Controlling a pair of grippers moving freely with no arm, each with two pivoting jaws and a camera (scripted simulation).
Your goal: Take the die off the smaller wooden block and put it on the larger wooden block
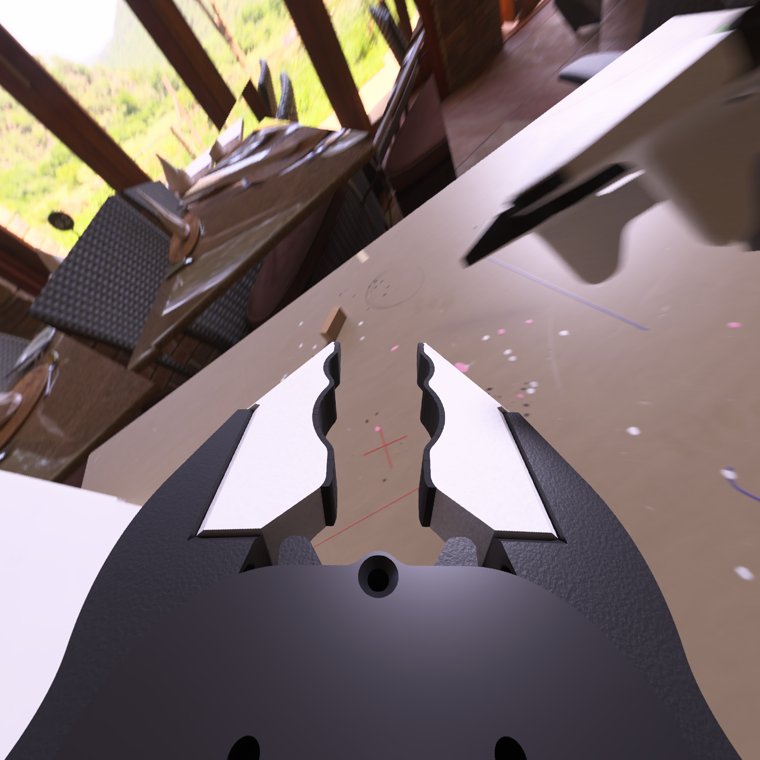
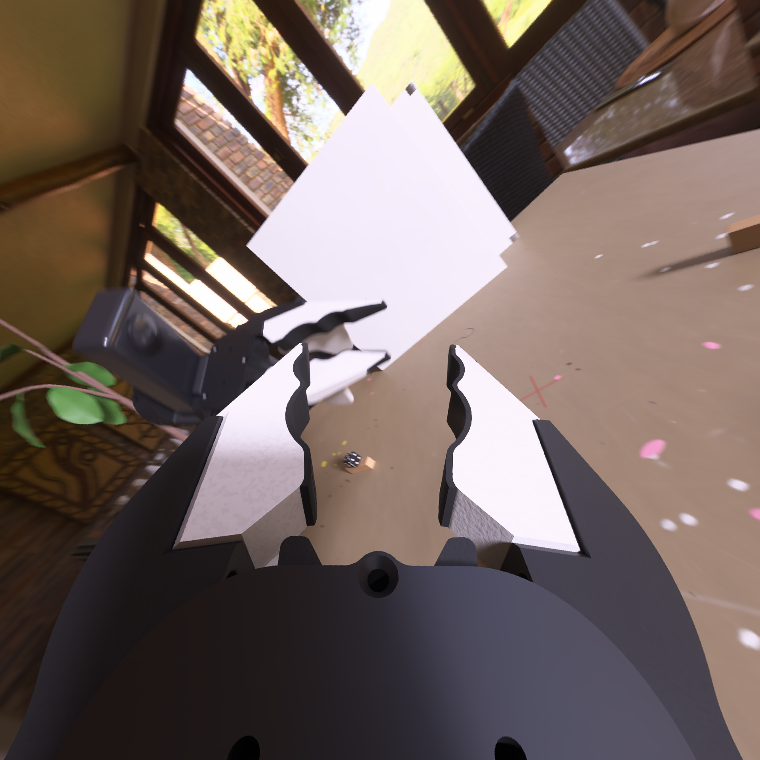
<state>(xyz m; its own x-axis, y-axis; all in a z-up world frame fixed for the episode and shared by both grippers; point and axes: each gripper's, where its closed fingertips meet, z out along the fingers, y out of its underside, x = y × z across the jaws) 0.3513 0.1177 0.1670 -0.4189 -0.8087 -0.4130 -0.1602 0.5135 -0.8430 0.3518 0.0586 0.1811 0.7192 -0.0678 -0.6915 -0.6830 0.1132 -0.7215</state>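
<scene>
A small black die with white pips (image 2: pixel 353 459) sits on the smaller wooden block (image 2: pixel 365 464) on the tan table, seen between the fingers of my right gripper (image 2: pixel 378 349). That gripper is open, empty, and well short of the die. The larger wooden block (image 2: pixel 746 238) lies at the far right edge, with nothing on it. It also shows in the left wrist view (image 1: pixel 334 324), just beyond the left fingertip. My left gripper (image 1: pixel 379 349) is open and empty above the table. It also appears in the right wrist view (image 2: pixel 384 331), left of and beyond the die.
White upright panels (image 2: pixel 378 205) stand at the table's far side behind the left gripper. A red cross mark (image 1: pixel 384 446) and paint specks lie on the tabletop (image 1: pixel 575 411). The right gripper shows blurred at the upper right (image 1: pixel 575 214). A leafy twig (image 2: pixel 82 399) is off the table's left edge.
</scene>
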